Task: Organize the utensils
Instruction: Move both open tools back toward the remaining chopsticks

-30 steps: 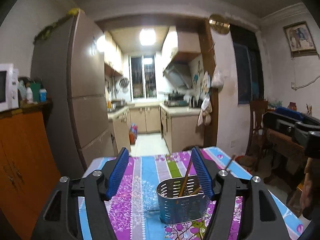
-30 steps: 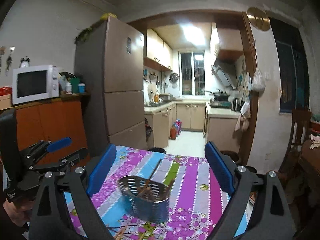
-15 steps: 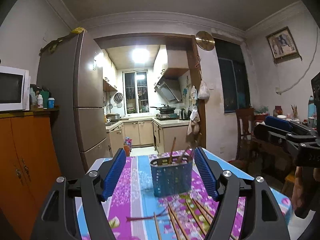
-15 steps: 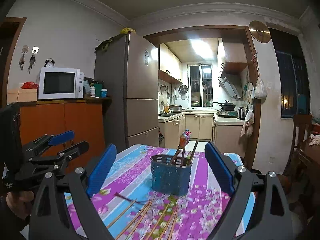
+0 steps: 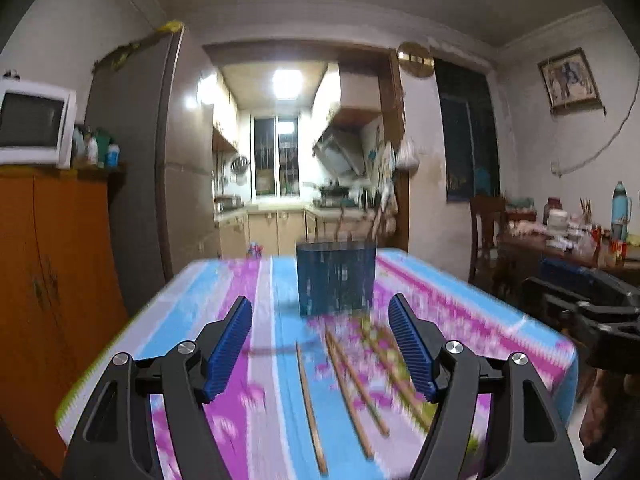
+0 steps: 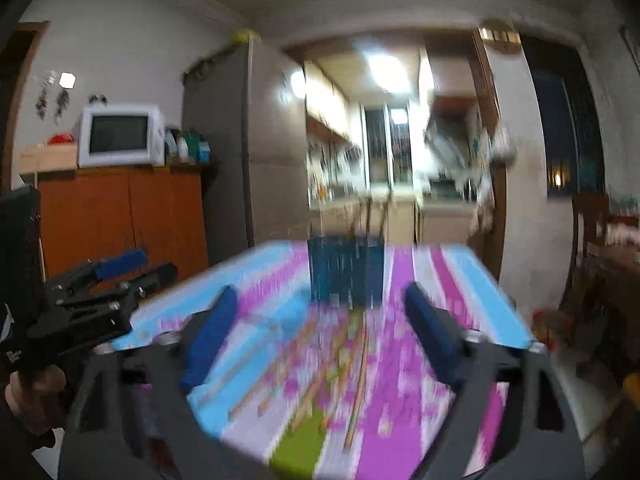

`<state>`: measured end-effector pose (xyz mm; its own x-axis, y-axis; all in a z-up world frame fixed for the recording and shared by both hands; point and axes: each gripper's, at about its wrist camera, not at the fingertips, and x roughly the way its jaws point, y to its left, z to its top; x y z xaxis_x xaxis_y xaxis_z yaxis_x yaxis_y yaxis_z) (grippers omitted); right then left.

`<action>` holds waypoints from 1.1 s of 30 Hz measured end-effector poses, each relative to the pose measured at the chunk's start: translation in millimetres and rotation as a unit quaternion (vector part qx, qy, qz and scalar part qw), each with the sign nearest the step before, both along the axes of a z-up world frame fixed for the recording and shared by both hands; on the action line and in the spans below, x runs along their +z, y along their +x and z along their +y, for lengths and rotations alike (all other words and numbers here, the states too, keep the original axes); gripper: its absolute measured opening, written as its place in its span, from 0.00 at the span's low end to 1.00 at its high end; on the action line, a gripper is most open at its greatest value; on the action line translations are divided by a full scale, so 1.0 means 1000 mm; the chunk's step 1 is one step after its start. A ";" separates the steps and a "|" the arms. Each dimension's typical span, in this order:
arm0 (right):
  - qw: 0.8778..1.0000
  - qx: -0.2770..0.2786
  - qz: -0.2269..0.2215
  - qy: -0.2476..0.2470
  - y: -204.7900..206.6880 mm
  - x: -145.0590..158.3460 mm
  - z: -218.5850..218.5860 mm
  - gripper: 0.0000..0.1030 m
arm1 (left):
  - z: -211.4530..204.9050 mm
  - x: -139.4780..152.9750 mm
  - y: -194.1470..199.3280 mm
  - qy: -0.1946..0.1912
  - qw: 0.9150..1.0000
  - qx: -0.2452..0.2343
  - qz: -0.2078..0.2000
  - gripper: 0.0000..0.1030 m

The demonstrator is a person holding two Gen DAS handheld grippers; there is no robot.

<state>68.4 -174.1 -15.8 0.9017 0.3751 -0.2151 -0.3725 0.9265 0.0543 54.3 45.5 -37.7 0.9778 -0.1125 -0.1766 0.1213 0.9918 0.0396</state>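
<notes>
While few chopsticks (image 5: 340,220) stand in holder (image 5: 335,278), several chopsticks on desk (image 5: 352,384) remain; left tool (image 5: 320,346), right tool (image 6: 320,334) both spread apart, holding nothing.

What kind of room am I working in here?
Most likely a home dining area that opens onto a small kitchen. A table with a striped floral tablecloth holds loose chopsticks and a blue utensil basket; a fridge and a microwave stand to the left.

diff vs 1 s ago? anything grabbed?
Both grippers pulled back and dropped low: the utensil basket now sits farther off, and loose chopsticks have come into view ahead. Nothing grabbed. Left gripper and right gripper stay open and empty; basket stays upright.
</notes>
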 end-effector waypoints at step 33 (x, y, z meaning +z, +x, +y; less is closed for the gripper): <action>0.987 -0.011 0.152 -0.043 0.050 -0.117 0.026 0.12 | -0.056 -0.122 0.056 0.035 0.990 -0.044 0.126 0.22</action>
